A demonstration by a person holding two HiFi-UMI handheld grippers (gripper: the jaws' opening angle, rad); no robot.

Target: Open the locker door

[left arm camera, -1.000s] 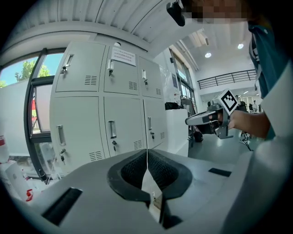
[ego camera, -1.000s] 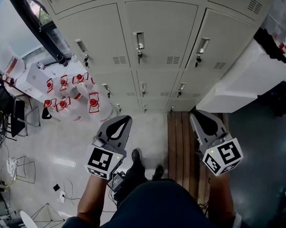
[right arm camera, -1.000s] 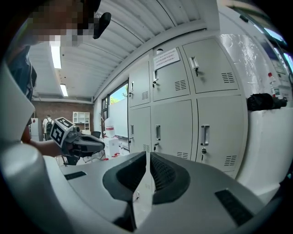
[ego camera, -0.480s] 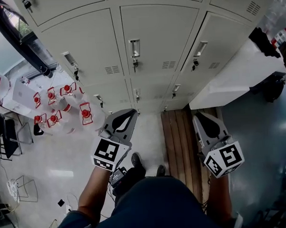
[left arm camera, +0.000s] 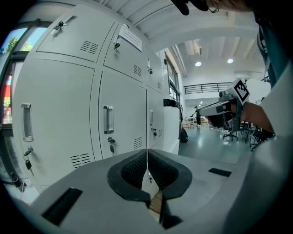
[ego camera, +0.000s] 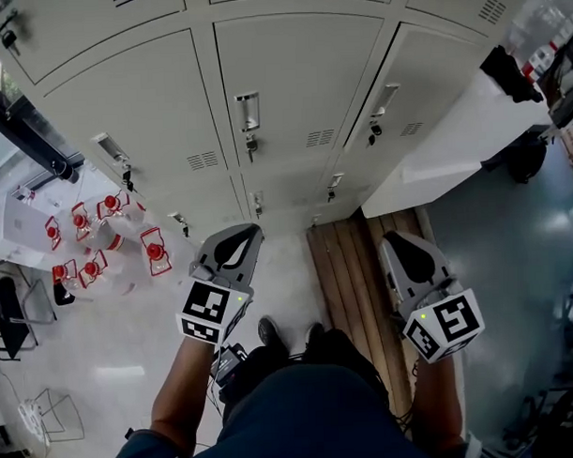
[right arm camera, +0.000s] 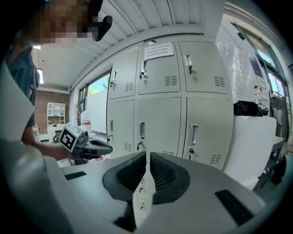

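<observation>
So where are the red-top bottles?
In the head view, the red-capped bottles stand on the floor at left, beside the lockers and left of the left gripper.

The person holds both forearms out in front, the left forearm [ego camera: 182, 391] bare, the right forearm [ego camera: 435, 401] too. The left gripper [ego camera: 244, 234] points forward and slightly down, its jaws pressed together with nothing between them. The right gripper [ego camera: 396, 240] lies about level with it, well apart, its jaws drawn in to a thin slit, empty. Each marker cube faces up.
</observation>
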